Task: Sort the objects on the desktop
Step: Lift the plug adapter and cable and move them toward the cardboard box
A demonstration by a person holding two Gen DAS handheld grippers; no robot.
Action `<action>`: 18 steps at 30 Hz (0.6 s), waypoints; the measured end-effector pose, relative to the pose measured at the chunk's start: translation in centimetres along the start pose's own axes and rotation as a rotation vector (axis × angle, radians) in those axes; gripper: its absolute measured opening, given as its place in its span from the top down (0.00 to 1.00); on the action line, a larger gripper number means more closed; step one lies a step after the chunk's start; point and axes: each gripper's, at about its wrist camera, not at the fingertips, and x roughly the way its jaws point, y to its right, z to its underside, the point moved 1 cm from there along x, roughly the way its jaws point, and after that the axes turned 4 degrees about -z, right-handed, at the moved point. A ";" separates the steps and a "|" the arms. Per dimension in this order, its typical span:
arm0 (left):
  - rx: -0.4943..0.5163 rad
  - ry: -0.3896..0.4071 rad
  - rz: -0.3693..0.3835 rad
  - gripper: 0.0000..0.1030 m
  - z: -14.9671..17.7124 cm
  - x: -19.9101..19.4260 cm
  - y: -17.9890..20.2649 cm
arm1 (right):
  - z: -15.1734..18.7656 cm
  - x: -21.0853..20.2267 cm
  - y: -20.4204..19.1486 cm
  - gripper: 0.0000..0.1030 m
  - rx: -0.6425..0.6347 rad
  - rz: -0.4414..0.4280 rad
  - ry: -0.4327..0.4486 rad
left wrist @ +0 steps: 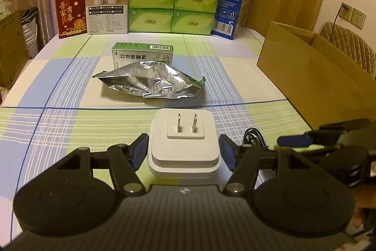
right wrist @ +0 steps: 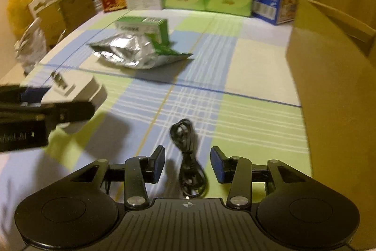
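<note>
Meanwhile my left tool (left wrist: 183, 149) angled down, clamped on the white plug adapter (left wrist: 183, 144); my right tool (right wrist: 187, 164) stood apart, straddling the black cable (right wrist: 188, 161) on the table (right wrist: 246, 124).

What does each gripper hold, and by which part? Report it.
The left gripper holds the white plug by its two side faces. The right gripper holds nothing: its jaws stand open on either side of the black cable, not pressing it.

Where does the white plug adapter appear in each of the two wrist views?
Left wrist view: the white plug adapter is low in the centre, between the left gripper's fingers, prongs up.
Right wrist view: the adapter is at the left edge, blurred, in the left gripper.
Shared landmark: the silver foil bag beyond it.
</note>
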 end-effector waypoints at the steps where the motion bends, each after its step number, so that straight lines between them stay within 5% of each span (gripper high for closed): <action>1: -0.008 0.000 0.001 0.42 -0.1 0.1 -0.1 | 0.0 0.3 0.1 0.61 0.001 -0.005 0.000; 12: -0.030 0.004 0.008 0.42 -0.4 0.5 -0.3 | -1.3 2.6 0.8 0.62 -0.025 -0.023 0.029; 14: -0.032 0.002 0.007 0.42 -0.4 0.6 -0.3 | -1.3 2.5 0.6 0.77 -0.039 -0.021 0.027; 18: -0.031 -0.001 0.009 0.42 -0.4 0.7 -0.1 | -1.2 2.2 0.8 0.81 -0.002 -0.027 0.028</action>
